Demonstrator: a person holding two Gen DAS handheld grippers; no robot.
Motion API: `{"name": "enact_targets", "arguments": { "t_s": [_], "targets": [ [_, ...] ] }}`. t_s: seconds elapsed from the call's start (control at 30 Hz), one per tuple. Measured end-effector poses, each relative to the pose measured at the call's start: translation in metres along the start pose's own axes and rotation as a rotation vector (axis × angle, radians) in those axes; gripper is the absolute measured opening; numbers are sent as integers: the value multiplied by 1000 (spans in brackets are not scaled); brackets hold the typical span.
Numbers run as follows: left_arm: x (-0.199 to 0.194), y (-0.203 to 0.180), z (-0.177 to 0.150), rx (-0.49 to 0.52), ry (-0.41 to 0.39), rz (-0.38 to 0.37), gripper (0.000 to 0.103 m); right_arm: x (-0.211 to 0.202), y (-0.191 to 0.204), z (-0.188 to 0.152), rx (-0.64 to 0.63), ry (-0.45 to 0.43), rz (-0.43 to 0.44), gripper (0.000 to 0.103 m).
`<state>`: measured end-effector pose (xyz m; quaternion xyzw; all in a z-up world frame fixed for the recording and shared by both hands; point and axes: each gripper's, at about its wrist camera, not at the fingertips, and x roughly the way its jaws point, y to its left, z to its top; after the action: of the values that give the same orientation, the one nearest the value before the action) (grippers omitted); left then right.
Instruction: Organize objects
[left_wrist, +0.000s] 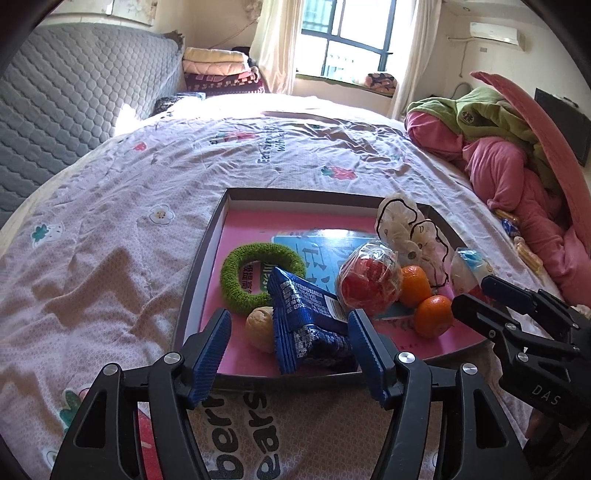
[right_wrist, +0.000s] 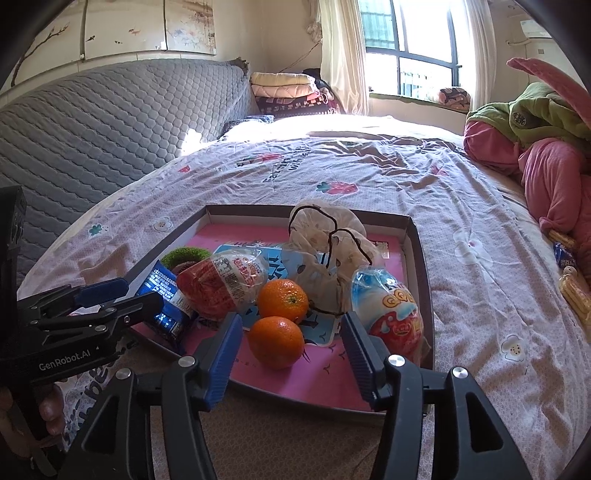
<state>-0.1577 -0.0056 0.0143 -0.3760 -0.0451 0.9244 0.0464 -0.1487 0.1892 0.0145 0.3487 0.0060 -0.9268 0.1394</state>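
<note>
Tray (right_wrist: 415, 236) on bedspread (right_wrist: 461, 206), two oranges (right_wrist: 282, 300) near its front edge, wrapped snack (right_wrist: 388, 310) to their right, snack packet (left_wrist: 306, 317) and ring (left_wrist: 258, 273) to their left, bag (right_wrist: 328, 236) behind, folded blankets (right_wrist: 284, 83) at far wall.

Our left gripper (left_wrist: 290, 341) and right gripper (right_wrist: 291, 345) are matte black frames with cut-out struts, round silver screws at the pivots and ribbed blue pads on the fingers (left_wrist: 212, 354). White lettering reads "GenRobot.AI" on the left body and "DAS" on the right.
</note>
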Motion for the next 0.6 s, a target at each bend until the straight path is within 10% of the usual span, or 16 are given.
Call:
{"name": "enact_targets", "arguments": {
  "t_s": [0.6],
  "targets": [
    [-66,-24,0,21,-123,86,77,-65,9,7,-15,-195,-17,70]
  ]
}}
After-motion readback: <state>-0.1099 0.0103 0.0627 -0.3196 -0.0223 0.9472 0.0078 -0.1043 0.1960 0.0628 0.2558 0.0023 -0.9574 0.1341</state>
